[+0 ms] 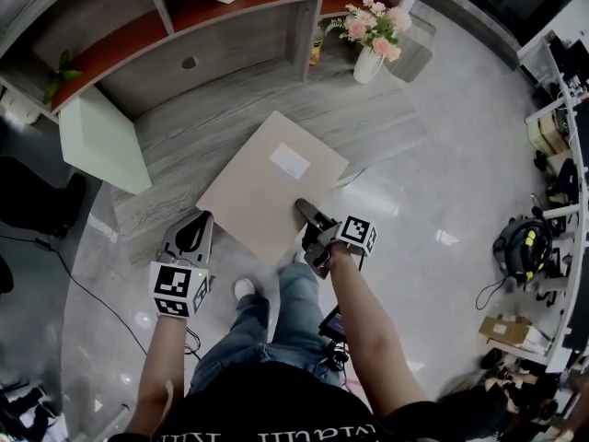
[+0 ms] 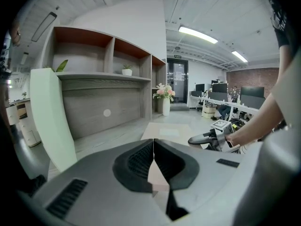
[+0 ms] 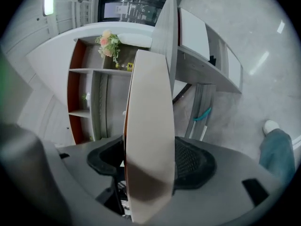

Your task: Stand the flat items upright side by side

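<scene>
Looking down through the head view, I see the beige board [image 1: 267,187] lying flat, white label up, on the wood-grain floor [image 1: 184,122] in front of the shelf unit [image 1: 230,35]. The right gripper [image 1: 306,212] sits at the board's near edge, one dark jaw over its top face. The left gripper [image 1: 195,224] hovers just beside the board's near left corner, apart from it. A pale green panel [image 1: 99,141] stands tilted by the shelf unit's left end.

In the left gripper view, my left jaws meet at their tips with nothing between them. The beige board [image 2: 164,132] lies beyond, with the right gripper [image 2: 200,138] at its edge.

In the right gripper view, the beige board [image 3: 150,117] fills the space between my right pads. One pad lies against it and a thin gap shows at the other, so the jaws straddle it without clamping.
</scene>
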The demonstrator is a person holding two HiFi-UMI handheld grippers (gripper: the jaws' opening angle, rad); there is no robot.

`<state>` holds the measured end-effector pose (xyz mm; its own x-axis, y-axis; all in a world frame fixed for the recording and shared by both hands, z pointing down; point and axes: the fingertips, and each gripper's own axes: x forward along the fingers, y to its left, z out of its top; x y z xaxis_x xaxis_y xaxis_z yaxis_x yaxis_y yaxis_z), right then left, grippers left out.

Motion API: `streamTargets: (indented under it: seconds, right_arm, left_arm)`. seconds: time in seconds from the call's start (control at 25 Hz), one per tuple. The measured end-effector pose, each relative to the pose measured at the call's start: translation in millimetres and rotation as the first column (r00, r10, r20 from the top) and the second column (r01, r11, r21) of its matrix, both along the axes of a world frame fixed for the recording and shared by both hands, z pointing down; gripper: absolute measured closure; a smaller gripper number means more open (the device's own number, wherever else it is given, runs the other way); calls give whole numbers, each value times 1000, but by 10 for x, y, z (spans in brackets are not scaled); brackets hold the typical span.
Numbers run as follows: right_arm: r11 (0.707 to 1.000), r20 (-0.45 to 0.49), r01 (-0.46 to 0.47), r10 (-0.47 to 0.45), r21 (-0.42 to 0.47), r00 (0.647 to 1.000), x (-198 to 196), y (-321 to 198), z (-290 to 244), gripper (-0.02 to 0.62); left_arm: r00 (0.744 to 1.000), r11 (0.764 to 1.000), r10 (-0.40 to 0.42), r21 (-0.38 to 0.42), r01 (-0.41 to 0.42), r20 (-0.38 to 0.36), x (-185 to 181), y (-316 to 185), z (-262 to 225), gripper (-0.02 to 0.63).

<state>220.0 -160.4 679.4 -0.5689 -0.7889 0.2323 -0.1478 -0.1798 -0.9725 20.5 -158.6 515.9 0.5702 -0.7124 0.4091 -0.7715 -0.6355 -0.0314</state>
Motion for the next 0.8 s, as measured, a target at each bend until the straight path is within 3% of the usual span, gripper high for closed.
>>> streamTargets:
  seconds: [0.2,0.4,0.64,0.8]
  right_arm:
    - [999,-27,30,-30,-19,999,-99,103,-140,290]
    - [997,-228,48,-34,54,973,-109,-15,-594,293]
    - [983,-450,2,82,183,889,-129,-213,-1160,295]
    - [948,-572,2,190,317,798,-206,-274,-1496,295]
  left_arm:
    - [1000,1000,10,-1,-10,-4,-83,70,13,592]
    - [1000,1000,1,30,0,-30,-162,77,-137,592]
    - [997,996,-29,80,34,-66,-272,72,-353,592]
    - [995,992,-60,104,68,-80,-429,96,-469,592]
